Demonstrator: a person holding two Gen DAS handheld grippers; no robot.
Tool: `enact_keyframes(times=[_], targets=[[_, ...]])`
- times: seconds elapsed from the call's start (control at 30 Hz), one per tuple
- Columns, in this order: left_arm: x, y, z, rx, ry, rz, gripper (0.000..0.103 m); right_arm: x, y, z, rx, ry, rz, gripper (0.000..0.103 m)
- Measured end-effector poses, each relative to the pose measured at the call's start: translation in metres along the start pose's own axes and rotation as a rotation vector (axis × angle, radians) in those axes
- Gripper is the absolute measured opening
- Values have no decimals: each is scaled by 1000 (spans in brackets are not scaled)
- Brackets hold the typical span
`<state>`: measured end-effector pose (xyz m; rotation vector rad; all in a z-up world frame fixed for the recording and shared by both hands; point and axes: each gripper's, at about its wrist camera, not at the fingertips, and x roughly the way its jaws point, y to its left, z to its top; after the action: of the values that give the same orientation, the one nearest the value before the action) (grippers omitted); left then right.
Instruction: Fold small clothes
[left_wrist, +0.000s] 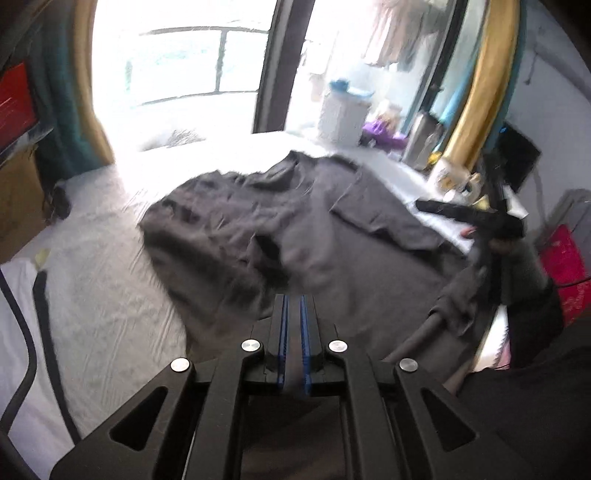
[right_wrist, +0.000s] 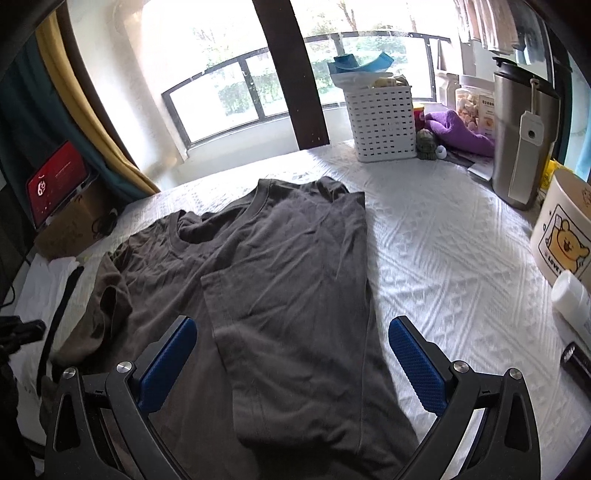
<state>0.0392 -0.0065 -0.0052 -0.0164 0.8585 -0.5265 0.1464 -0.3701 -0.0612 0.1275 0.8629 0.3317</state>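
Observation:
A dark grey T-shirt (right_wrist: 280, 266) lies on the white patterned bedspread (right_wrist: 443, 251), its right side folded over the middle. My right gripper (right_wrist: 291, 328) is open, hovering just above the shirt's lower part, empty. In the left wrist view the same T-shirt (left_wrist: 295, 229) looks rumpled. My left gripper (left_wrist: 293, 299) is shut on the shirt's near edge, with grey cloth pinched between the blue pads (left_wrist: 303, 332). The right gripper (left_wrist: 480, 218) shows at the right of that view, blurred.
A white basket (right_wrist: 382, 122), purple cloth (right_wrist: 461, 133), steel flask (right_wrist: 524, 133), cream bear container (right_wrist: 565, 229), white bottle (right_wrist: 572, 299) and black torch (right_wrist: 578, 362) line the bed's far and right sides. White garment with black strap (right_wrist: 59, 295) lies left. A cardboard box (right_wrist: 74, 225) stands beyond it.

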Motion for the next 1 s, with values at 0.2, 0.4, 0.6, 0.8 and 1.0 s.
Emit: enact_keyframes(times=[0.2, 0.4, 0.6, 0.8, 1.0], targets=[[11, -6, 14, 39, 15, 8, 45, 2, -8, 10, 18, -8, -8, 103], [61, 38, 25, -43, 91, 302, 47, 5, -10, 12, 17, 0, -14, 103], [93, 39, 38, 30, 99, 361, 47, 3, -19, 12, 37, -4, -29, 103], [138, 16, 38, 182, 210, 395, 47, 2, -30, 9, 66, -1, -45, 103], [133, -11, 46, 202, 172, 213, 47, 1, -33, 7, 71, 6, -53, 103]])
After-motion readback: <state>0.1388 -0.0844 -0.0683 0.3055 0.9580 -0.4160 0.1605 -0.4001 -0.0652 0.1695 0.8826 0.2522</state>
